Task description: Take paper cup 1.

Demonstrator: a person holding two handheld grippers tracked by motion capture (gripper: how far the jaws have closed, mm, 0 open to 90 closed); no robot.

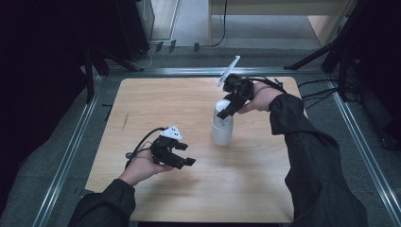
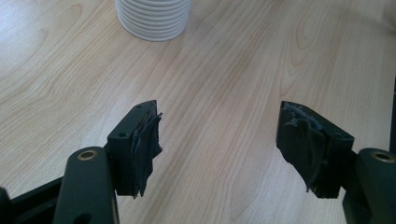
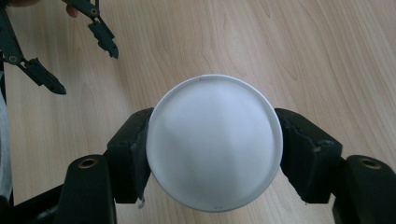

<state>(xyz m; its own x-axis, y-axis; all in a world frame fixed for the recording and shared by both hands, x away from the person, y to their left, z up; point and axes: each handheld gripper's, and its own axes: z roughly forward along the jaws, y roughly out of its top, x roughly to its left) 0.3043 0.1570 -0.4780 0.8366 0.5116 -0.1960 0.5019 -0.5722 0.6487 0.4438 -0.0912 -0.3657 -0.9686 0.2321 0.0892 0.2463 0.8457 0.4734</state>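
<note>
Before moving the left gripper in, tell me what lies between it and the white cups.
Nothing: bare wooden tabletop lies between the open left gripper and the stack of white cups, as the high view shows. The left gripper view shows the same.

cup stack mid-table, left gripper nearer, leftward

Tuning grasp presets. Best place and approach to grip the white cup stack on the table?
Grip the top cup across its round rim, from straight above. The white cup stack stands upright on the table, and the right gripper already has a jaw on each side of the rim. The left gripper is open, well short of the ribbed base.
</note>
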